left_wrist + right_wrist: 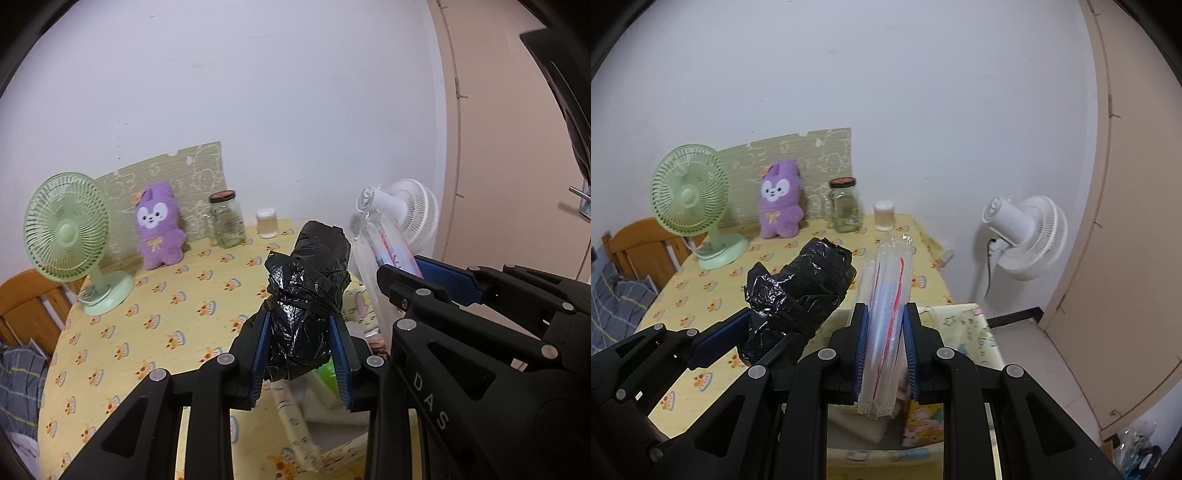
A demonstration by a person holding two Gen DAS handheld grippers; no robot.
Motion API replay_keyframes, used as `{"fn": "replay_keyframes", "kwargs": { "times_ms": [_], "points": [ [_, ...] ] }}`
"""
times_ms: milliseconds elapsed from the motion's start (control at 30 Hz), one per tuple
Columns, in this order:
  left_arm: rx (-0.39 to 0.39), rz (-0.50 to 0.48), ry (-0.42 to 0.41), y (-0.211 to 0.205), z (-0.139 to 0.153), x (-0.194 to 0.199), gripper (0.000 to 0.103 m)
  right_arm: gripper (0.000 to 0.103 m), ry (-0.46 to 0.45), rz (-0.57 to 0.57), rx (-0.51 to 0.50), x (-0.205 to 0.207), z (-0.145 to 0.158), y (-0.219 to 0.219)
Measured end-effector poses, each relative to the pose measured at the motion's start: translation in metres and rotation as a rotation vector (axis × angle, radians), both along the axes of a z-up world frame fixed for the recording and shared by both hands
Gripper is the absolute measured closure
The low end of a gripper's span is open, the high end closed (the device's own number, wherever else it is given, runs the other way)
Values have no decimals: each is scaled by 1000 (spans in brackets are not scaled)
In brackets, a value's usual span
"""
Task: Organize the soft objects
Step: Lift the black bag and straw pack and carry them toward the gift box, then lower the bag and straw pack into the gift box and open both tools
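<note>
My left gripper (pixel 300 325) is shut on a roll of black plastic bags (pixel 310 288), which sticks up and forward from its blue pads. In the right wrist view the same black roll (pixel 801 291) and the left gripper (pixel 746 325) sit to the left. My right gripper (pixel 885 325) is shut on a clear plastic sleeve with red lines (pixel 890 295), standing upright between its pads. The clear sleeve (pixel 384 243) and the right gripper's blue finger (pixel 447 277) show at the right of the left wrist view. Both are held above a patterned storage box (pixel 975 332).
A table with a yellow printed cloth (pixel 155 332) carries a green desk fan (pixel 70 240), a purple plush toy (pixel 159 229), a glass jar (pixel 227 221) and a small white-lidded jar (pixel 266 223). A white fan (pixel 1027 236) stands by the door at the right. A wooden chair (pixel 29 306) is at the left.
</note>
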State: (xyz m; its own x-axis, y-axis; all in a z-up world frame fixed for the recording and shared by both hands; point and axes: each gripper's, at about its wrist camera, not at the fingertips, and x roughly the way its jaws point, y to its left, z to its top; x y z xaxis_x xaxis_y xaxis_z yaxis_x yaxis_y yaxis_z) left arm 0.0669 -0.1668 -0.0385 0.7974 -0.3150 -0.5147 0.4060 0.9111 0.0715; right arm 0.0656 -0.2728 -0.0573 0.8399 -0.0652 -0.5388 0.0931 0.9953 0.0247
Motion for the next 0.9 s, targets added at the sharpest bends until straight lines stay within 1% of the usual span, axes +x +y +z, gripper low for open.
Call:
{"fn": "replay_keyframes", "kwargs": {
  "times_ms": [300,433,500,700,800,833,867,900],
  "points": [
    [3,-41,24,-24,-10,9,71,82,8,-25,8,5,-11,-22],
    [1,-59,57,-35,-21,15,71,82,26,-35,16,9,-21,-32],
    [-1,-75,87,-40,-27,19,71,82,43,-43,21,12,-26,-37],
    [4,-109,132,-54,-40,22,69,82,83,-69,30,15,-42,-51],
    [13,-127,160,-61,-47,23,62,82,101,-80,32,15,-49,-56],
    [19,-135,169,-63,-49,24,57,82,107,-82,33,15,-52,-58],
    [29,-140,176,-65,-51,24,48,82,111,-83,35,15,-54,-59],
    [38,-141,179,-66,-53,24,43,82,120,-83,39,15,-57,-61]
  ]
}}
